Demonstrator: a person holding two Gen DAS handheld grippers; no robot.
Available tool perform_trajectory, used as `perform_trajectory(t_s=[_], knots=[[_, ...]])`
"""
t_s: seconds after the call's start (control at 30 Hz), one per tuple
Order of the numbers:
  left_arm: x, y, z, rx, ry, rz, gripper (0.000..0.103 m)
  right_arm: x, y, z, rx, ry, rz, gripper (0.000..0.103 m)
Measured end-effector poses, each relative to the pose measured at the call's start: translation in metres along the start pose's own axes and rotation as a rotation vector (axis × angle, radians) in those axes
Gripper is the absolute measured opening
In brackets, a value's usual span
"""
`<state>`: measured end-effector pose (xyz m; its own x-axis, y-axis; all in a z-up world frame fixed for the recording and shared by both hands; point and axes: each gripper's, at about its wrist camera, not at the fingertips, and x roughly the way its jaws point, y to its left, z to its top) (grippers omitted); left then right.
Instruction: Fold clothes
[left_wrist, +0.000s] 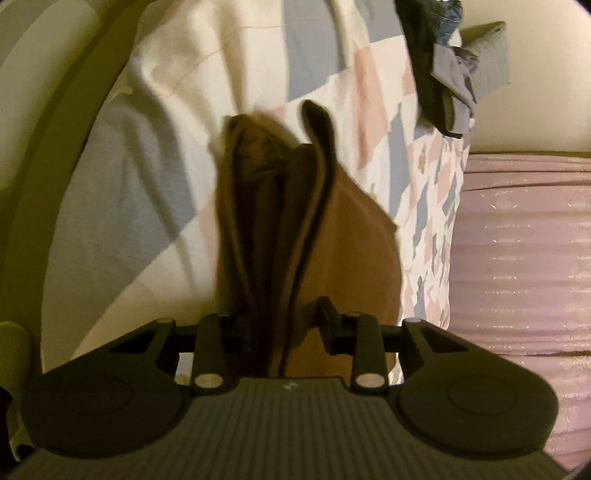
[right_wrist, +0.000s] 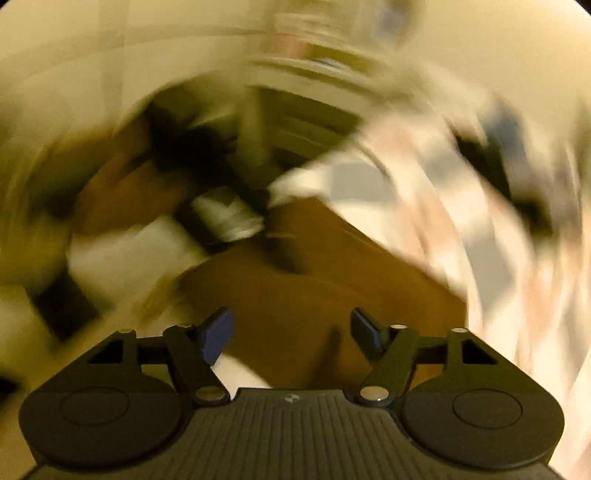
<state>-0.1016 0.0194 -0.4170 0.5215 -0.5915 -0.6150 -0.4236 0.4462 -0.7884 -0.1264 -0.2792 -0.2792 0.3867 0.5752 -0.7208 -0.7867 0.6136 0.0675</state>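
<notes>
holding a bunch of brown cloth (left_wrist: 295, 236), your left tool (left_wrist: 286, 325) has its jaws drawn in part way around the gathered folds, which run up out of the jaws and away from the camera. the fabric fills the gap, with the right finger (left_wrist: 330, 322) just beside the bundle; the left finger is mostly hidden behind it. the cloth hangs over a bed with a patchwork cover (left_wrist: 122, 177) in cream, grey-blue and pink blocks. a pile of dark clothes (left_wrist: 448, 74), denim and grey pieces among them, lies at the far right of that cover. to the right of the cover you see a pink ribbed bedspread (left_wrist: 524, 258).

your right tool (right_wrist: 291, 332) has its jaws spread wide with nothing between them; the blue pads (right_wrist: 218, 334) are bare. below and ahead of it lies the same brown cloth (right_wrist: 332, 280), spread flatter here, near the fingers but apart from them. the rest of the right wrist view is heavy motion blur: the patchwork cover (right_wrist: 424, 177) shows at the right, and dark and white shapes at the left, cannot tell what they are.
</notes>
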Motion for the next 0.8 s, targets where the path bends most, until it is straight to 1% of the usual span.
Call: perform_trajectory(t_s=[0.03,0.1,0.13,0.2,0.23,0.27,0.3,0.33,0.37,0.4,0.47,0.5,0.57,0.6,0.63,0.67,0.7,0.73,0.8], knots=[[0.000,0.003,0.000,-0.012,0.001,-0.008,0.028,-0.002,-0.032,0.005,0.129,-0.012,0.015,0.071],[0.001,0.005,0.000,-0.015,0.002,-0.010,0.028,0.007,-0.109,0.007,0.445,0.000,0.090,0.071],[0.001,0.005,0.001,-0.013,0.002,-0.010,0.028,0.015,-0.139,0.008,0.561,0.013,0.111,0.074],[0.001,0.005,0.002,-0.013,0.006,-0.011,0.029,0.041,-0.177,-0.001,0.724,0.056,0.236,0.072],[0.001,0.005,0.003,-0.017,0.010,-0.015,0.029,0.054,-0.196,-0.005,0.803,0.079,0.302,0.074],[0.000,0.006,0.004,-0.025,0.015,-0.022,0.029,0.068,-0.203,-0.009,0.835,0.116,0.356,0.074],[0.001,0.007,0.006,-0.035,0.020,-0.029,0.029,0.080,-0.204,-0.009,0.827,0.160,0.374,0.072],[0.001,0.008,0.007,-0.044,0.023,-0.036,0.029,0.092,-0.205,-0.009,0.813,0.205,0.386,0.073],[0.001,0.009,0.008,-0.052,0.025,-0.043,0.030,0.103,-0.206,-0.010,0.807,0.227,0.416,0.074],[0.002,0.010,0.010,-0.060,0.027,-0.050,0.031,0.112,-0.207,-0.011,0.819,0.241,0.472,0.074],[0.005,0.012,0.013,-0.074,0.031,-0.063,0.032,0.121,-0.207,-0.020,0.850,0.249,0.556,0.074],[0.006,0.014,0.015,-0.081,0.034,-0.074,0.032,0.125,-0.205,-0.019,0.849,0.257,0.574,0.074],[0.009,0.018,0.018,-0.095,0.039,-0.096,0.034,0.135,-0.201,-0.018,0.843,0.273,0.605,0.071],[0.010,0.020,0.018,-0.102,0.040,-0.105,0.034,0.138,-0.198,-0.017,0.836,0.277,0.610,0.065],[0.010,0.022,0.019,-0.107,0.039,-0.108,0.032,0.142,-0.195,-0.016,0.828,0.281,0.613,0.053],[0.009,0.023,0.018,-0.106,0.036,-0.106,0.029,0.145,-0.194,-0.015,0.833,0.278,0.614,0.046],[0.008,0.022,0.018,-0.096,0.032,-0.100,0.027,0.145,-0.191,-0.015,0.841,0.267,0.597,0.040],[0.006,0.019,0.017,-0.076,0.029,-0.092,0.024,0.144,-0.192,-0.013,0.841,0.249,0.576,0.037],[0.000,0.008,0.016,0.000,0.025,-0.063,0.022,0.128,-0.187,-0.014,0.863,0.189,0.534,0.033]])
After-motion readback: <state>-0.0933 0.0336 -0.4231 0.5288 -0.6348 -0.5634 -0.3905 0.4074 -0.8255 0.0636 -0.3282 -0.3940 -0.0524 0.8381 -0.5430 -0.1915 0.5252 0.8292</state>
